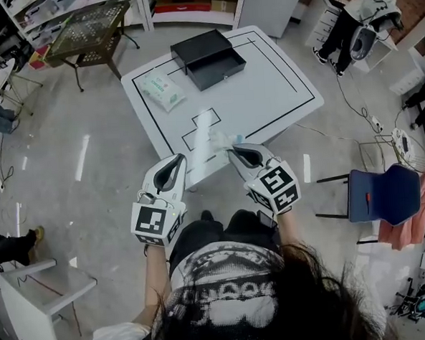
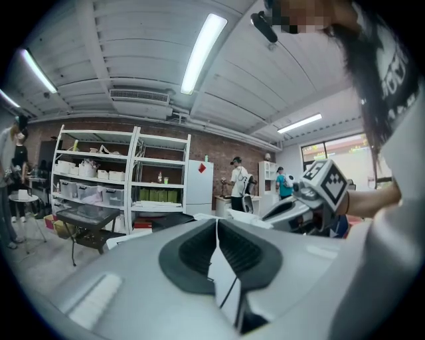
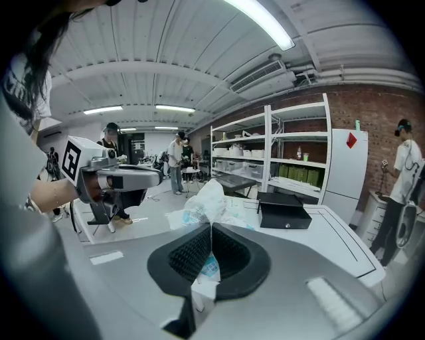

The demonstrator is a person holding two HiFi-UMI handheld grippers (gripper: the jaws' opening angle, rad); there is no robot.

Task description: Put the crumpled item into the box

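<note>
My right gripper [image 1: 234, 151] [image 3: 211, 229] is shut on a crumpled white wrapper [image 1: 223, 139] [image 3: 207, 202] with blue print, held over the near edge of the white table [image 1: 279, 90]. The wrapper sticks out past the jaw tips and a bit shows between the pads. A black box [image 1: 207, 58] [image 3: 284, 210] sits open at the table's far side. My left gripper [image 1: 177, 160] [image 2: 217, 224] is shut with nothing in it, held level beside the right one, just off the table's near edge.
A white wipes pack [image 1: 160, 90] lies at the table's far left. A dark mesh table [image 1: 92, 28] and shelving [image 2: 119, 182] stand beyond. A blue chair [image 1: 383, 195] is at the right, a white stand [image 1: 47, 287] at the near left. People stand further off [image 3: 401, 179].
</note>
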